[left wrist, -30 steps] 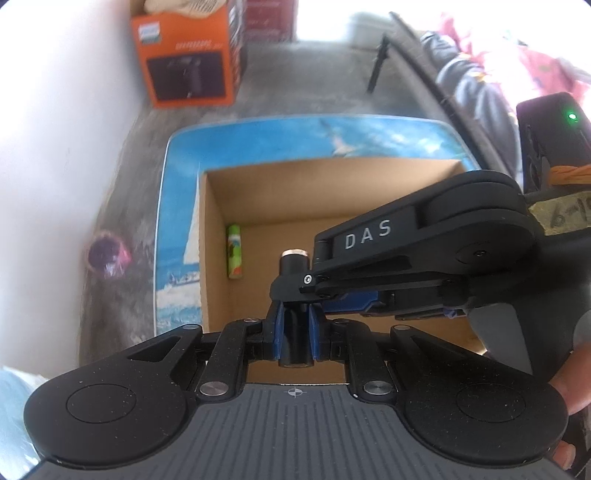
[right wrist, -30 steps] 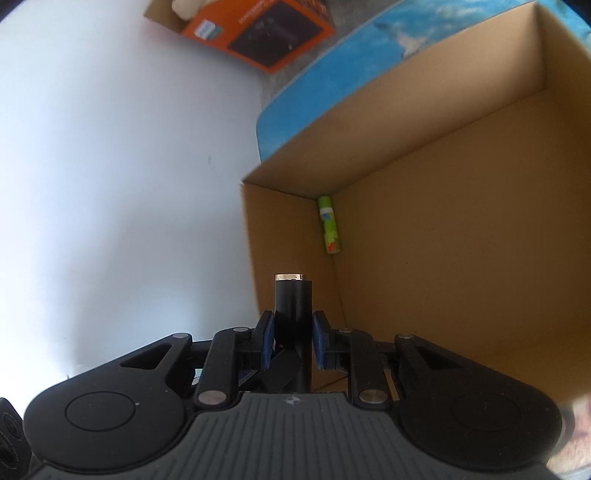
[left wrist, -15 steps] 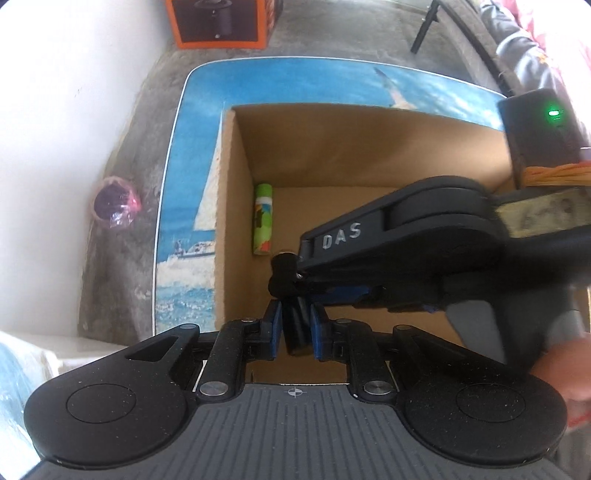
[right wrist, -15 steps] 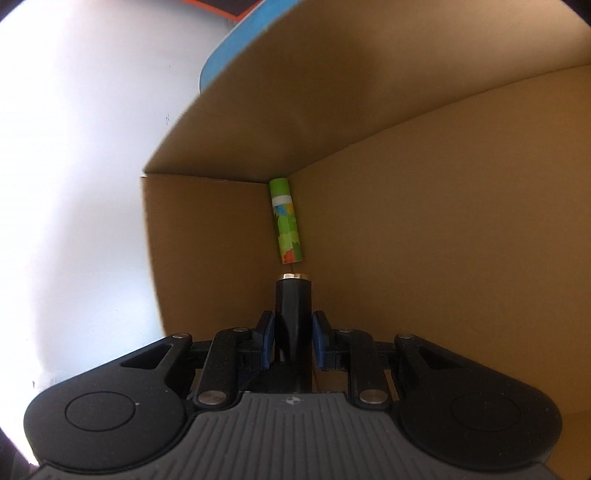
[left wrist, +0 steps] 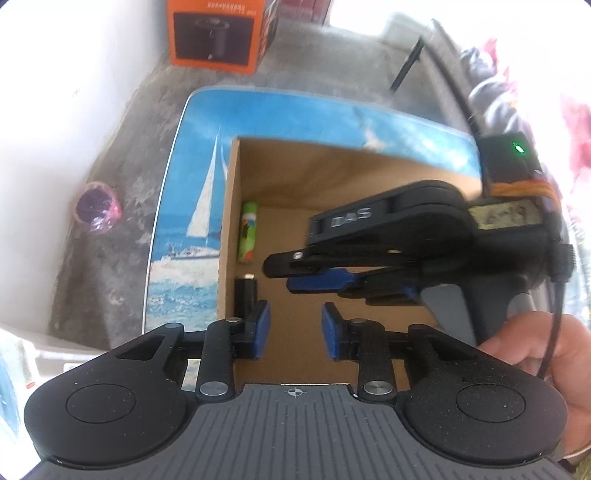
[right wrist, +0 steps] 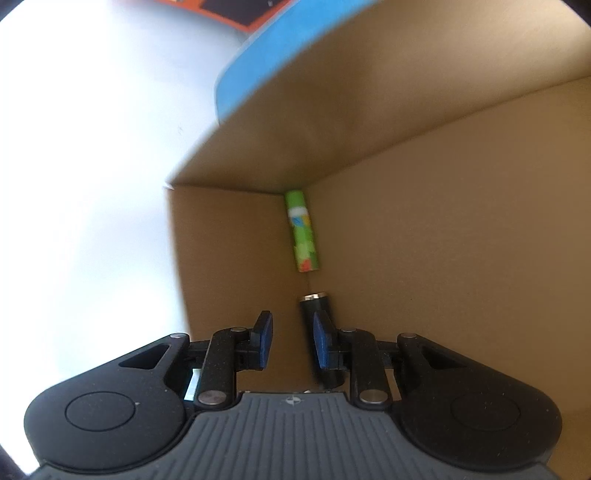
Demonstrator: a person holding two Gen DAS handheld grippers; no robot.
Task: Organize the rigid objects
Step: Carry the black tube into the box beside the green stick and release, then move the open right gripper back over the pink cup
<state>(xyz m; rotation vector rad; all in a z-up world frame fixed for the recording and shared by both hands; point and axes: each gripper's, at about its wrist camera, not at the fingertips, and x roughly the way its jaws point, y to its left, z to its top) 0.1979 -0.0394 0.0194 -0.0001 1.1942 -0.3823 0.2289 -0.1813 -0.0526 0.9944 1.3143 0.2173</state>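
A black cylinder with a metal end [left wrist: 246, 293] lies on the floor of the cardboard box [left wrist: 229, 221], against its left wall and just below a green printed tube [left wrist: 248, 236]. My left gripper [left wrist: 295, 328] hangs over the box with its jaws opening. Nothing is between its blue pads, and the cylinder lies left of the left pad. My right gripper [left wrist: 286, 273] reaches in from the right. In the right wrist view my right gripper [right wrist: 291, 338] has its jaws opening, with the black cylinder [right wrist: 317, 306] partly behind the right pad and the green tube [right wrist: 303, 230] ahead.
The box [right wrist: 406, 129] stands on a blue table with a sailboat print [left wrist: 192, 221]. An orange carton [left wrist: 214, 33] and a pink-rimmed pot [left wrist: 96, 212] sit on the concrete floor by the white wall. A person's hand [left wrist: 535, 350] holds the right gripper's handle.
Both grippers were shut on the black cylinder. Both have opened, and the cylinder now lies on the box floor below the green tube. The right gripper has sunk deeper into the box.
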